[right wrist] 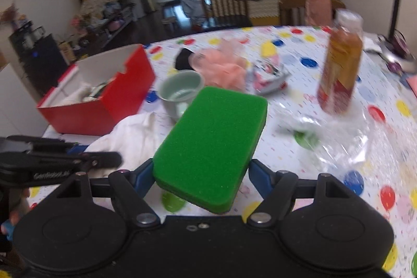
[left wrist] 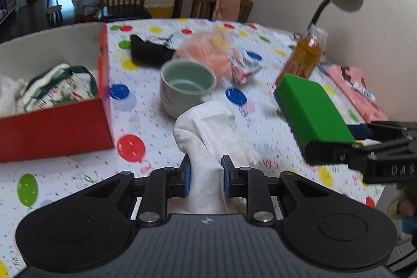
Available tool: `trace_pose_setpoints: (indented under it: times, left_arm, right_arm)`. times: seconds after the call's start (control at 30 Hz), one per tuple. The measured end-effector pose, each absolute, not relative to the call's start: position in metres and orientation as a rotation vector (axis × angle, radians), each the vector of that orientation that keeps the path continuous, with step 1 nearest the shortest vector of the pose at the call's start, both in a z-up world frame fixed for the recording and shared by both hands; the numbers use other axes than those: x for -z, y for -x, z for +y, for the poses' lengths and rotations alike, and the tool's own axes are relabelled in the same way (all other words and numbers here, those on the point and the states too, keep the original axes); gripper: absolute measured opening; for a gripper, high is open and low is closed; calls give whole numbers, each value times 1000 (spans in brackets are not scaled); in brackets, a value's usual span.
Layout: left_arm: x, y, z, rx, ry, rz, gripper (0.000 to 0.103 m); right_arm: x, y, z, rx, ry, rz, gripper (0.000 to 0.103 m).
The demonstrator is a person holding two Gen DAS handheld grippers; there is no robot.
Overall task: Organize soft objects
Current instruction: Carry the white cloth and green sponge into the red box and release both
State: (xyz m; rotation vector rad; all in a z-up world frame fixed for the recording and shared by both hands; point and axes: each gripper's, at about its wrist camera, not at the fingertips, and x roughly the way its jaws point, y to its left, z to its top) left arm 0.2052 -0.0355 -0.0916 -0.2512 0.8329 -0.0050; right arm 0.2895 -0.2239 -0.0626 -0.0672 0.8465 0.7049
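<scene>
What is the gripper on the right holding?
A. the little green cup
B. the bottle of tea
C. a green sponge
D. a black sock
C: the right gripper has its two blue pads pressed on the sides of the green sponge, lifted off the table, while the cup and bottle stand on the table behind it.

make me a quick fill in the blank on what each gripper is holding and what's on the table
1. The right gripper is shut on a ____ sponge.
2. The left gripper is shut on a white ____.
3. The box that already holds soft things is ____ outside.
4. The cup stands upright beside the ____ mesh puff.

Missing words: green; cloth; red; pink
</scene>
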Motion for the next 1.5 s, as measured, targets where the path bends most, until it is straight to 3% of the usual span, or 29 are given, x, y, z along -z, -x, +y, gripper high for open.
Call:
trace_pose_setpoints:
  times: [0.77,1.5]
  left_arm:
    - [16,-192,95,-216,283,703,23]
    - [42,-213,231,-349,204,792,23]
  right_arm:
    - [2,-291,-84,-912,183,728,75]
    - [31,-303,60,-920,292,773,75]
